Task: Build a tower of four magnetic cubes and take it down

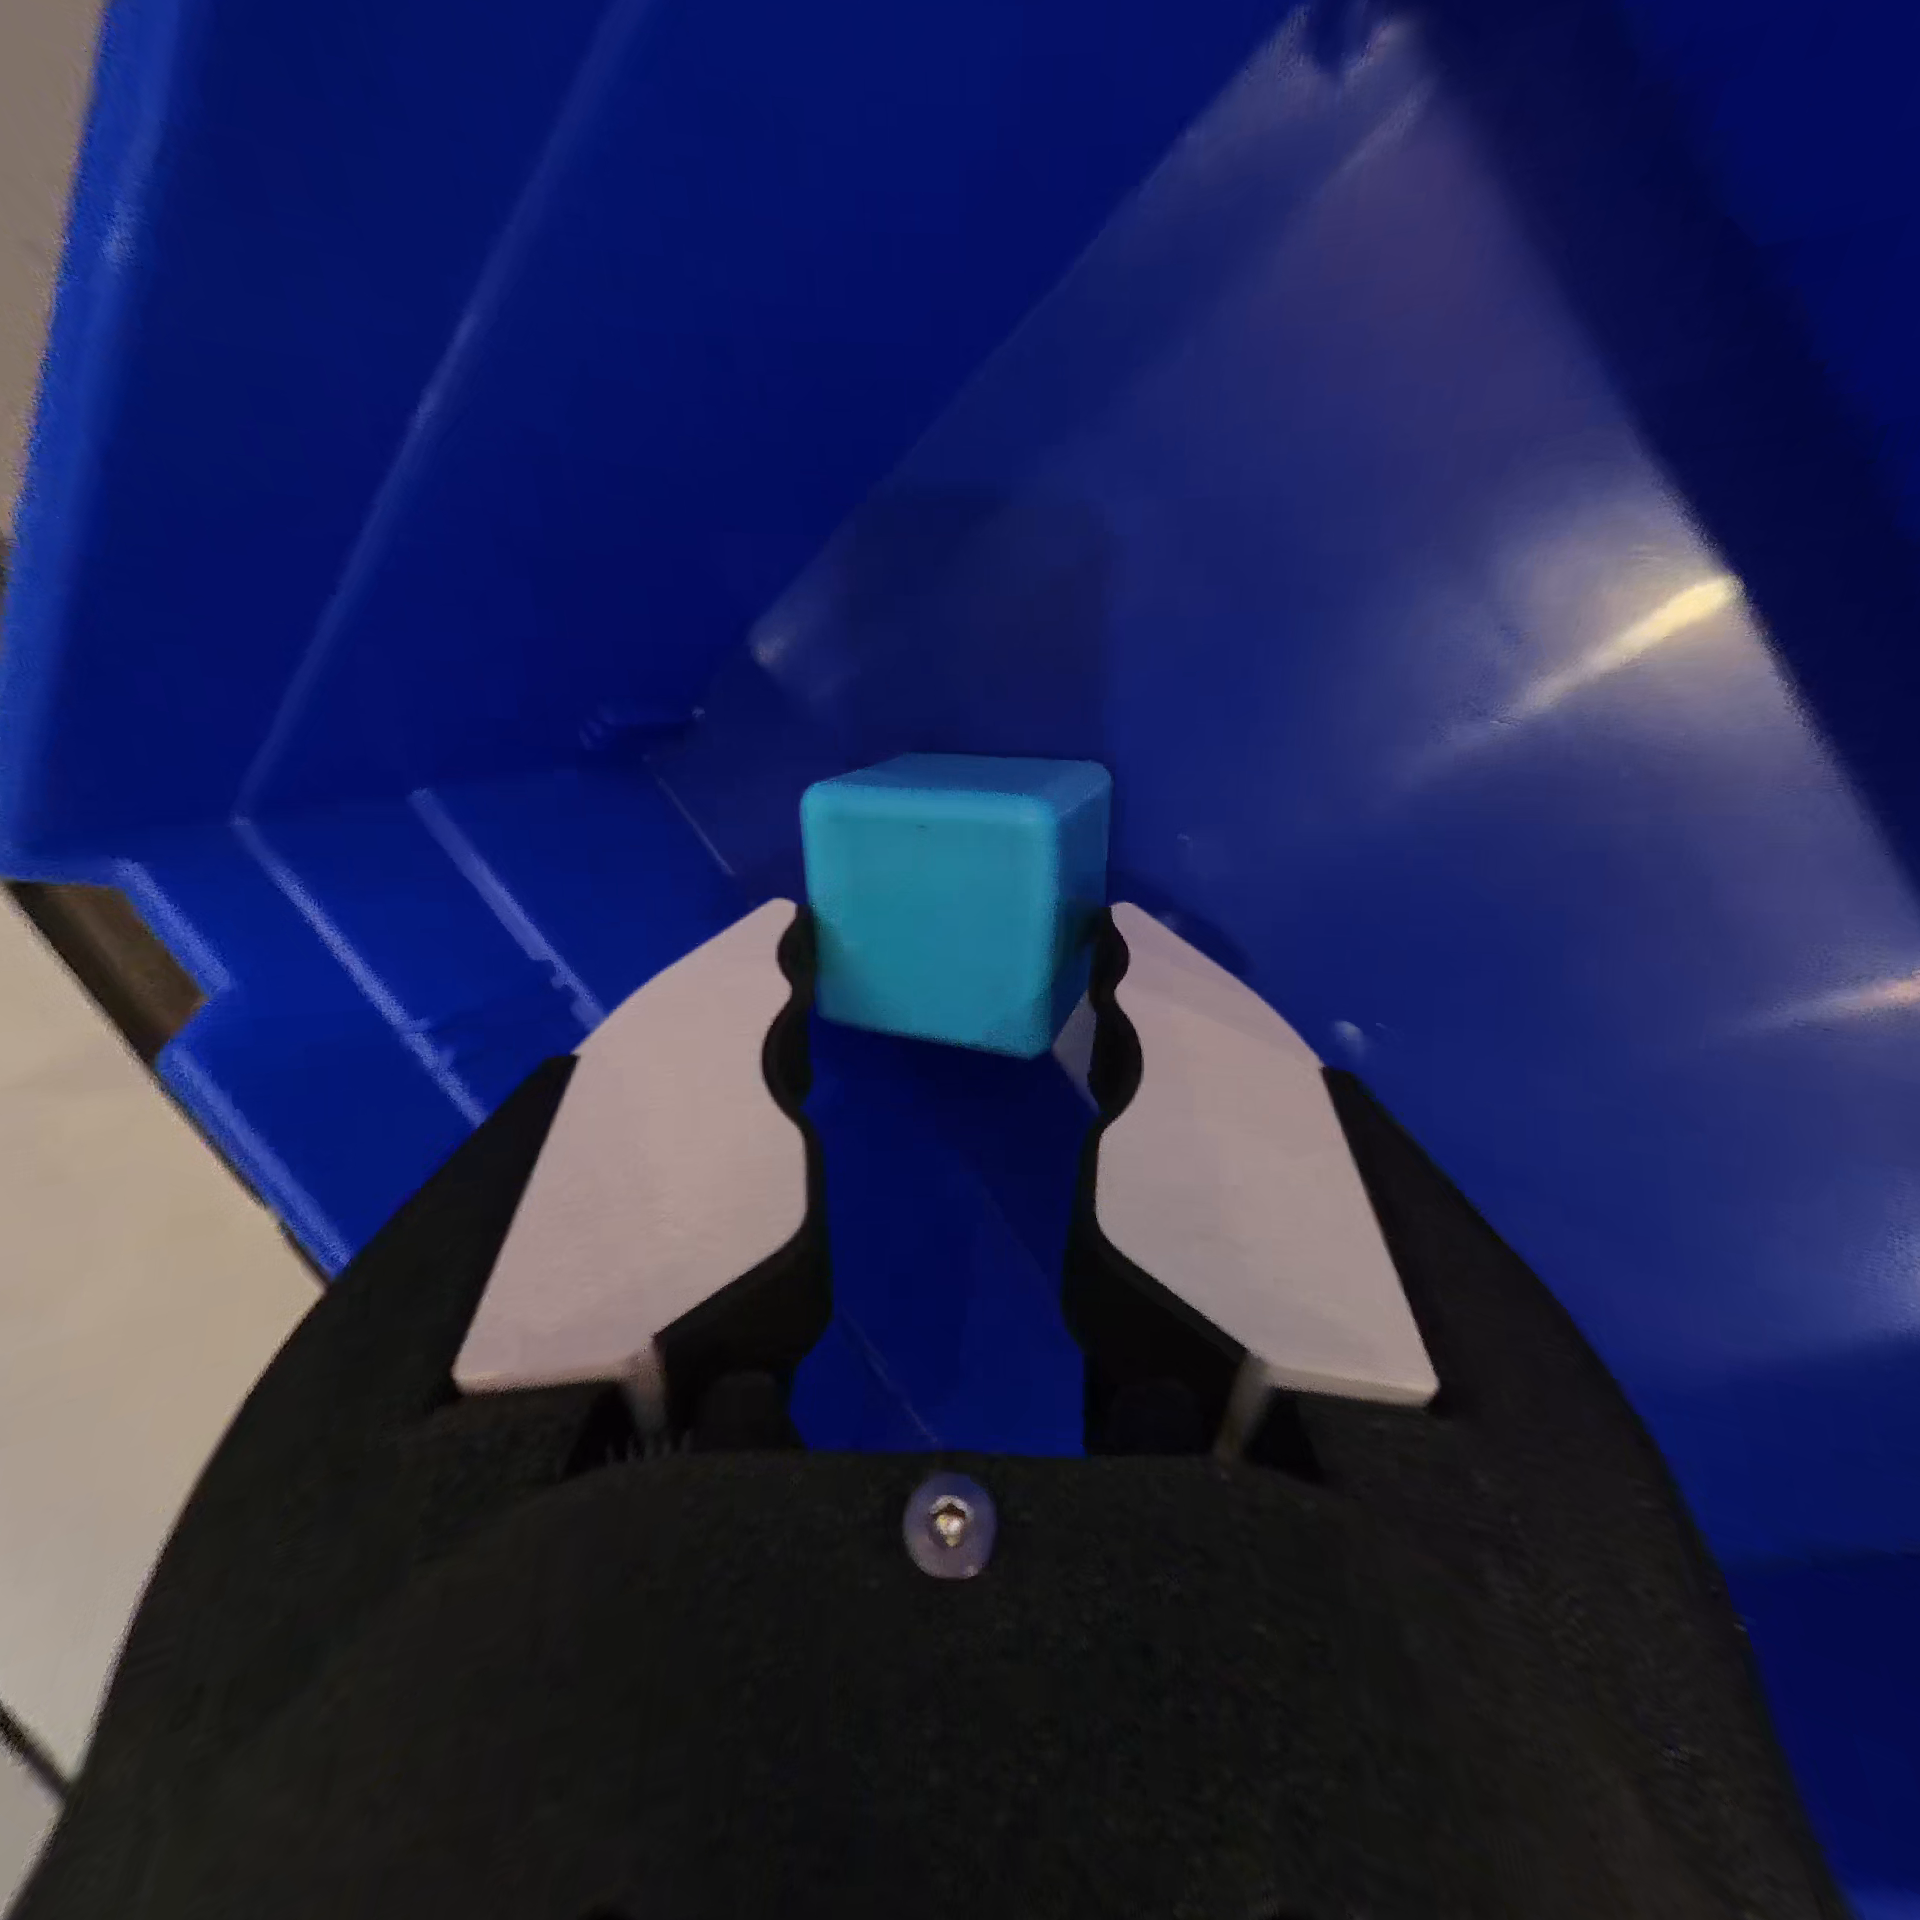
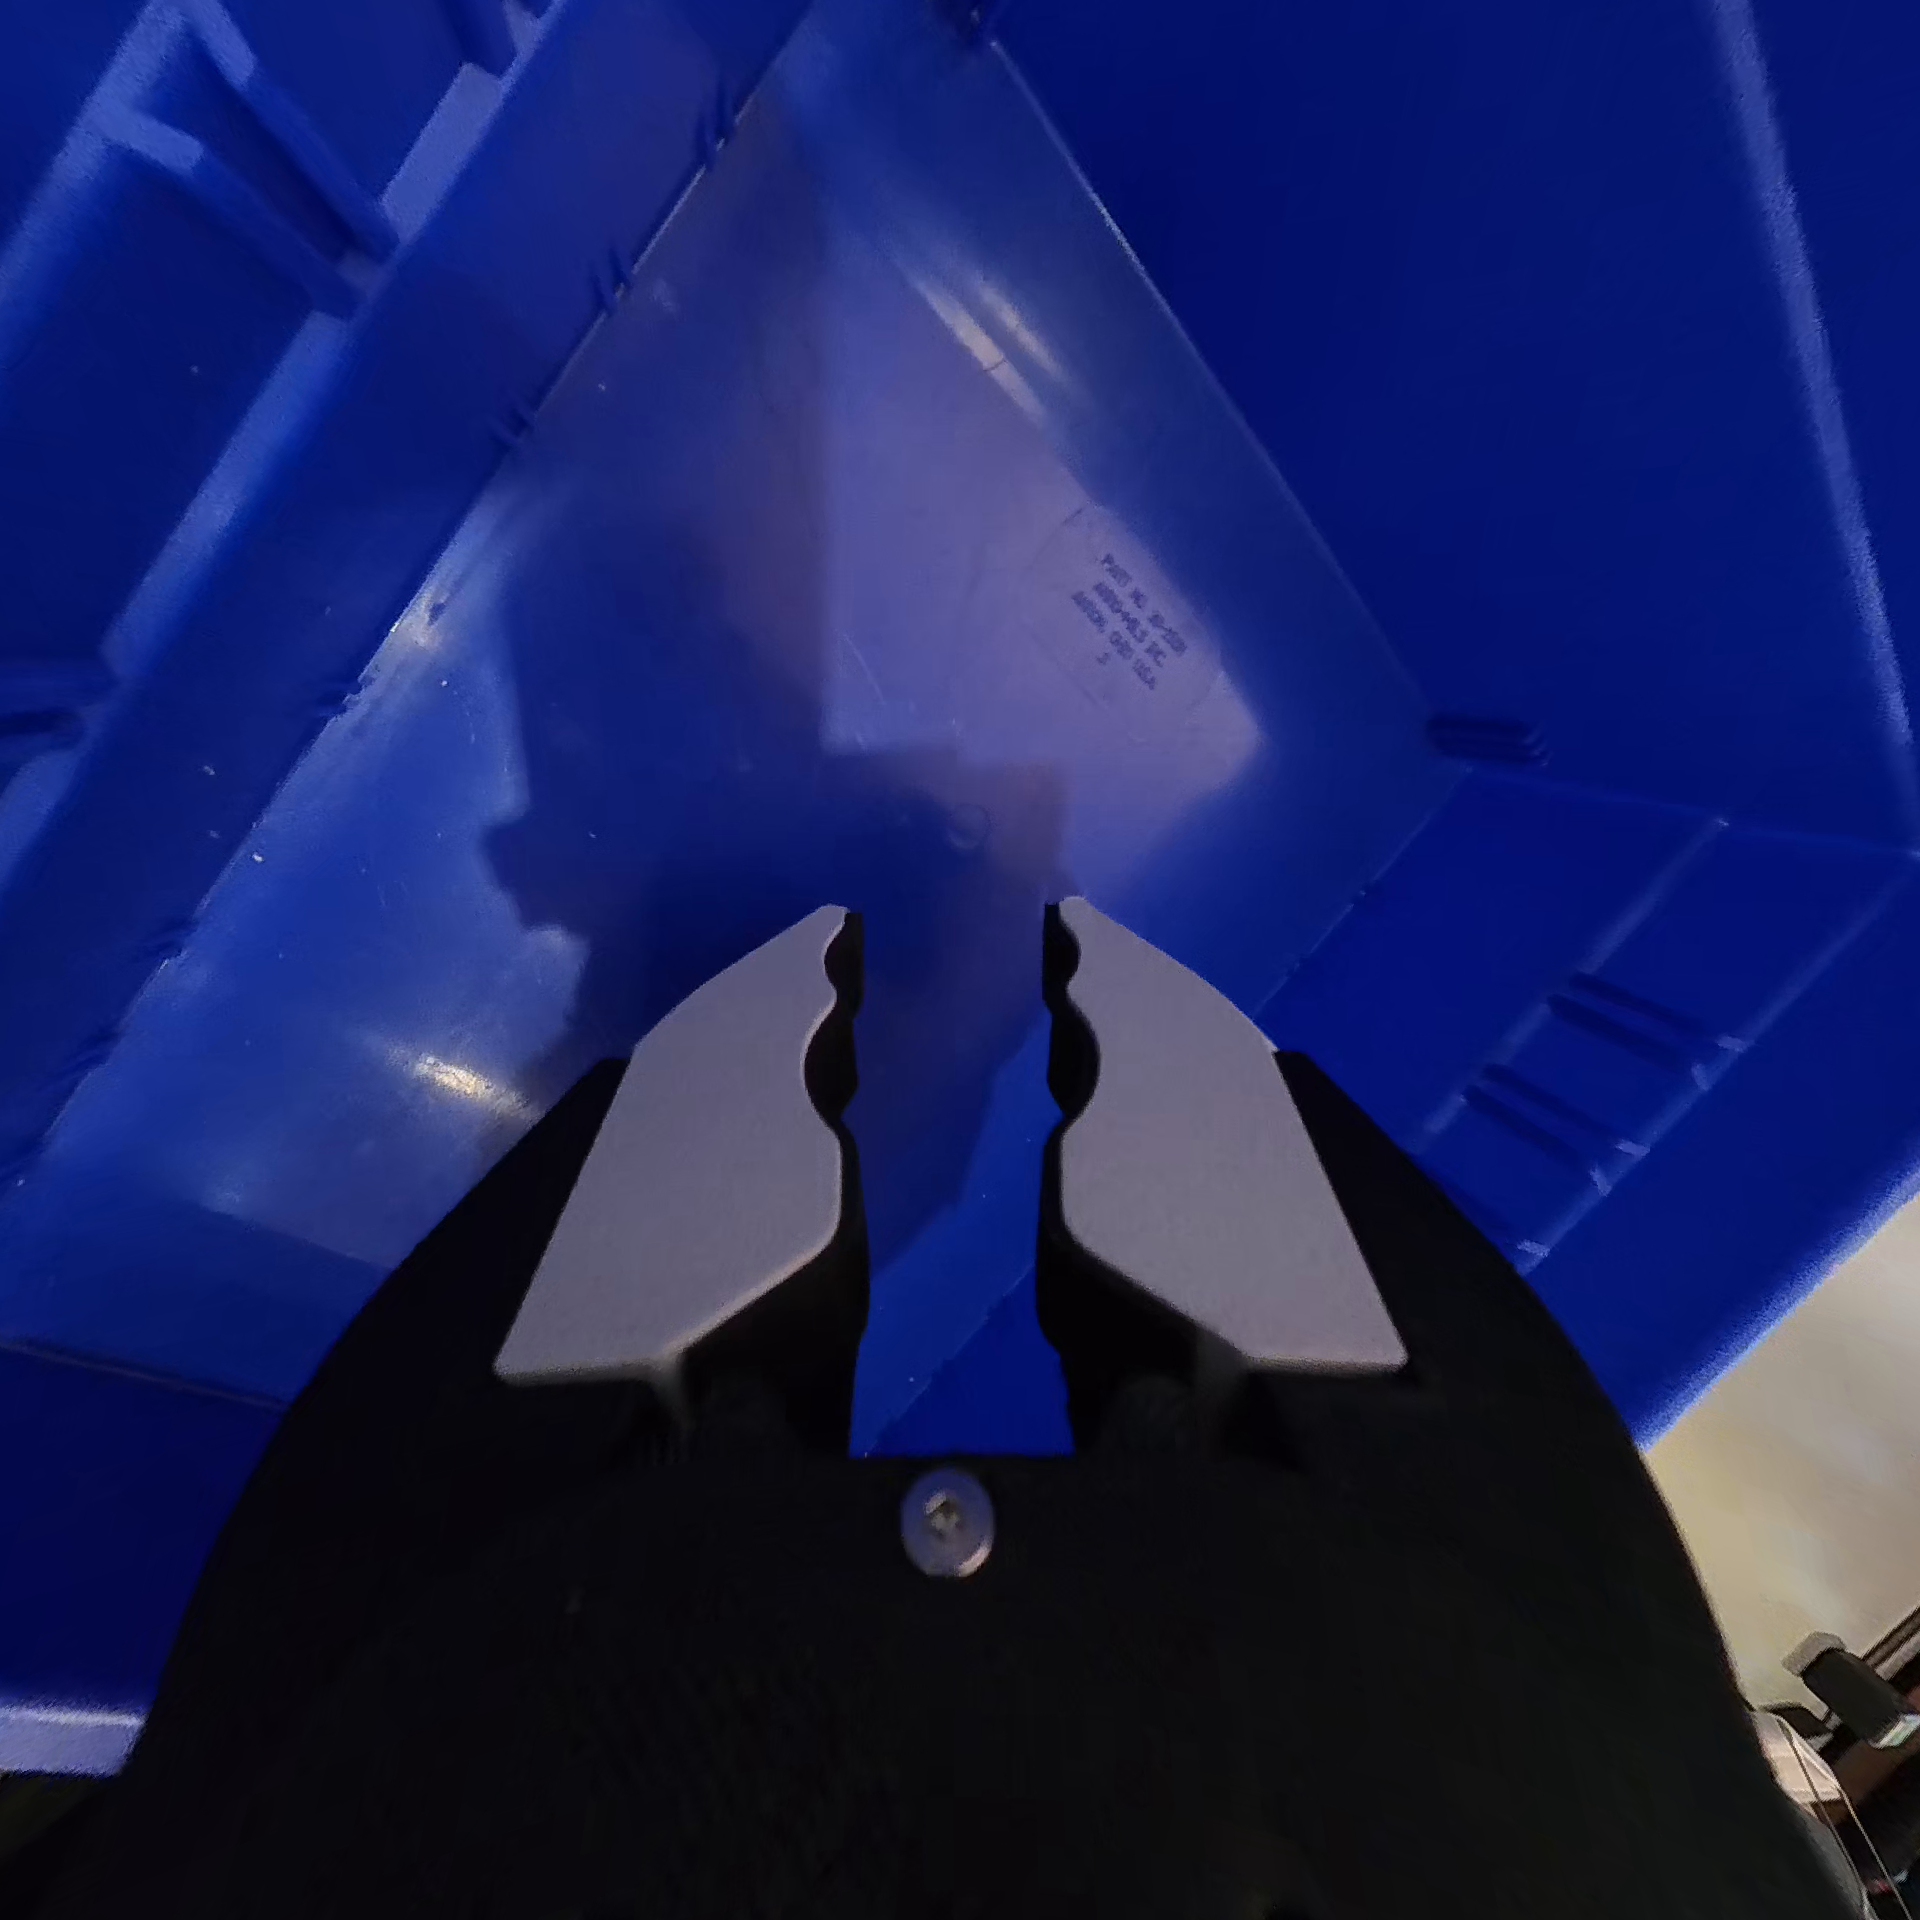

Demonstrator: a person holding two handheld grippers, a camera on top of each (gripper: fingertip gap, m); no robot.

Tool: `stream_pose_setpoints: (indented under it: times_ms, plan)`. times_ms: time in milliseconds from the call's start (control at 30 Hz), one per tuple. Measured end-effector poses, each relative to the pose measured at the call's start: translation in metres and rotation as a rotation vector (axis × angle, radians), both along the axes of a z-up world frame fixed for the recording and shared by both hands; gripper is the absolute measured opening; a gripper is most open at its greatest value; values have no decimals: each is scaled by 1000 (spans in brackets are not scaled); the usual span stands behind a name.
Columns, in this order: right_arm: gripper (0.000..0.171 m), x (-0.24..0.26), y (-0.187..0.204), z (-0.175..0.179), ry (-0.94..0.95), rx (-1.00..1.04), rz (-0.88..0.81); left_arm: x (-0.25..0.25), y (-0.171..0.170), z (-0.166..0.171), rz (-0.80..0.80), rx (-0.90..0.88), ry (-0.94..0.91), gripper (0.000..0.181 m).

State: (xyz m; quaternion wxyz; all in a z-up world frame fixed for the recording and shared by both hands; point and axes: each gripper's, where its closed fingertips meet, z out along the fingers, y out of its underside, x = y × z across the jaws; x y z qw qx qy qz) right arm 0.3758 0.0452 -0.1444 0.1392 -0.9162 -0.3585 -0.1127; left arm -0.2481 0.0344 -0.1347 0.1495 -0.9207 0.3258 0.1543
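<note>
Holding One Cube Inside the Blue Bin

Holding a light blue cube [image 1: 940, 904] is what the left gripper [image 1: 945, 961] does here. Its two pale fingers [image 1: 665, 1143] press on the cube from both sides, right at the tips. The cube sits up a bit past the fingertips, so most of it shows. One flat face looks at the camera, and its top and right sides show a little too. I cannot tell if the cube touches the floor of the bin or hangs just over it.

All around the cube is a big dark blue plastic bin [image 1: 1351, 623]. Its floor is smooth and shiny, with bright streaks of light on the right. The walls rise up on the left and at the back. At the left edge, past the bin wall, a pale flat surface [image 1: 94, 1143] shows (it may be a tabletop, but I cannot be sure).

The right gripper [image 2: 951, 914] is inside the blue bin [image 2: 312, 935] too. Its fingers [image 2: 707, 1164] stand a little apart, with nothing between them. Only the bin floor shows in the gap. That floor has a soft dark shadow on it and a small patch of raised print. At the bottom right, past the bin edge, some dark things [image 2: 1849, 1704] sit far off, too blurry to name.
</note>
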Motion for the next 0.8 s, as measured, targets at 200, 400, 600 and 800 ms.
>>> stream_pose_setpoints:
  times_ms: [200,400,600,800]
  plan:
    - [35,-1,-2,0,0,-7,4,6,-5,-6,-4,-41,-15,54]
    - [35,0,-2,1,6,-8,3,17,-10,31,-20,40,-44,53]
    - [35,0,-3,1,2,-12,3,53,-27,148,-54,386,-24,52]
    - [35,-2,-4,0,-4,-17,11,230,-66,205,-382,471,-498,52]
